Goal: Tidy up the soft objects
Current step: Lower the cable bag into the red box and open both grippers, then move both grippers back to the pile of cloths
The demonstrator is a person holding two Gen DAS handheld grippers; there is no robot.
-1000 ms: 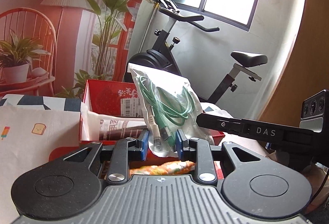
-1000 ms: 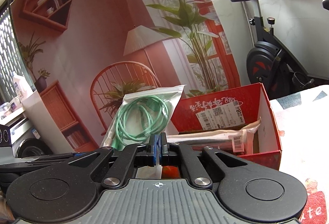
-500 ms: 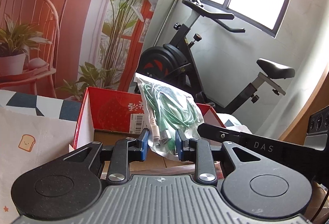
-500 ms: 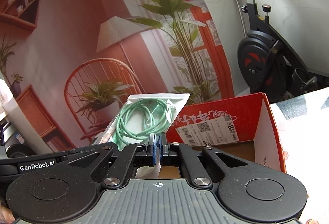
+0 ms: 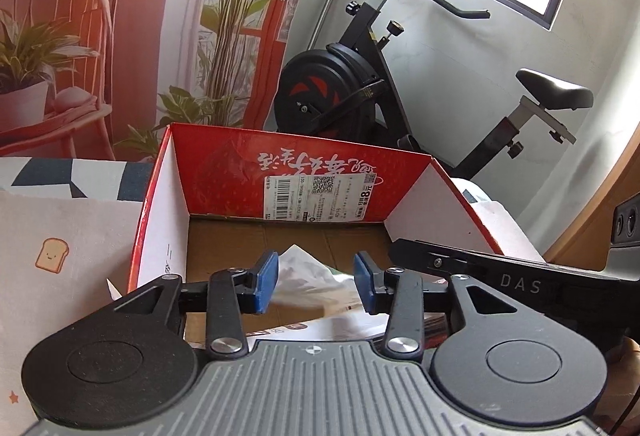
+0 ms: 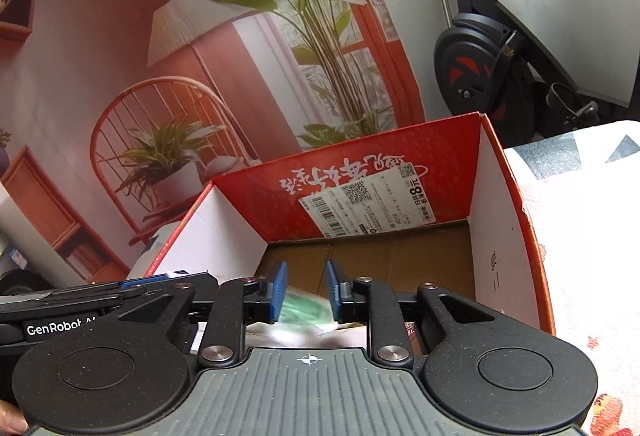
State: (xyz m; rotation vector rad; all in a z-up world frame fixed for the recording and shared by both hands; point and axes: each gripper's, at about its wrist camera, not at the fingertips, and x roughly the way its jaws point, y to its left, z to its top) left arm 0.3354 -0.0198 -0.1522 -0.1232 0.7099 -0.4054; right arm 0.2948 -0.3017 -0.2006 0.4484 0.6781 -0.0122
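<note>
Left wrist view: noted left claw [image 5: 316, 282] spread, blue pads [image 5: 266, 282] clear of the clear bag [image 5: 308, 278]; jaws recorded as just having opened, with the bag between them but unpressed. Found the bag slumped below and just ahead of the pads, inside the red box [image 5: 304, 180], near its front end, partly blurred. Logged other packets under it, too hidden to identify. Right wrist view: noted right claw [image 6: 306, 290] partly spread, likewise just having opened; green cable [image 6: 306, 310] in the bag seen blurred between and beneath its pads [image 6: 278, 290], no contact evident. Long axis of the bag not determinable. Observed both claws side by side over the near end of the box, neither clearly nearer; left claw body showing at the lower left edge of the right view. Judged the bag released into the box and the placing step done; judged withdrawal upward and back as the next requirement, clear of the box walls. Patterned cloth [image 5: 60, 236] on the surface beside the box noted.
</note>
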